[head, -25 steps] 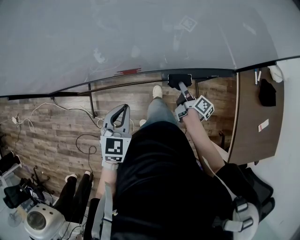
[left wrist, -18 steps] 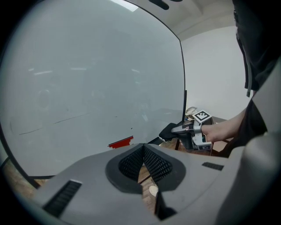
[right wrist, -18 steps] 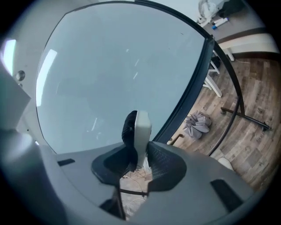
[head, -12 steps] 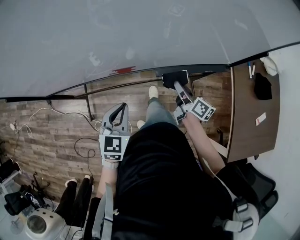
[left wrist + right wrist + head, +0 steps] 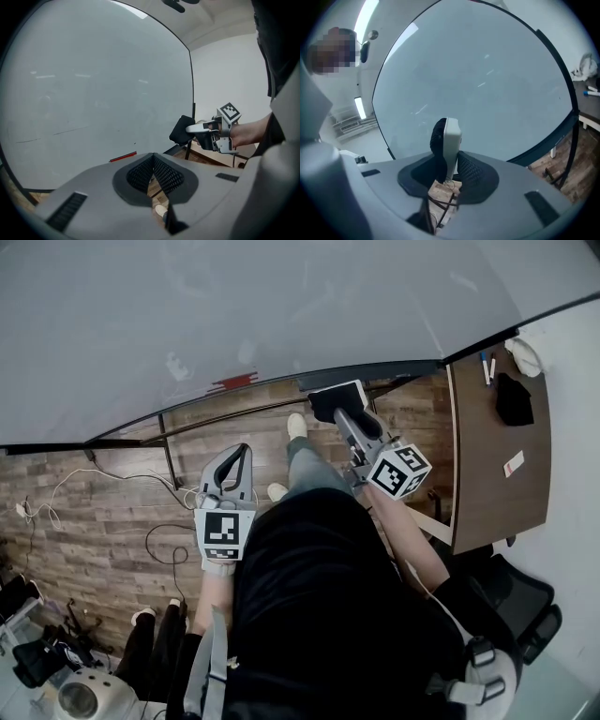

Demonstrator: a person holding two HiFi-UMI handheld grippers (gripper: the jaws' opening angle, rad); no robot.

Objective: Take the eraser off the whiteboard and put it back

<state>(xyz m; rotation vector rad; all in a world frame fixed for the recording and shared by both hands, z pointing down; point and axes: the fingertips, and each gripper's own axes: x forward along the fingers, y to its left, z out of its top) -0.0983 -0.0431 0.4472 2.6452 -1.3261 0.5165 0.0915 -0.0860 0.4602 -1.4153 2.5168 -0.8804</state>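
My right claw (image 5: 449,161) grips the eraser (image 5: 451,133) across its stiff white back and soft dark felt; I judge it light and sturdy. My left claw (image 5: 153,164) is clenched, empty.

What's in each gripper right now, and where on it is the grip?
The right gripper is clamped on the eraser's near end, pads on its white back and black felt face. The left gripper is shut and empty.

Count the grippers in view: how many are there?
2. The left gripper is at the head view's left, tongs shut and empty. The right gripper is by the whiteboard's bottom edge, tongs shut on the eraser. None seems hidden.
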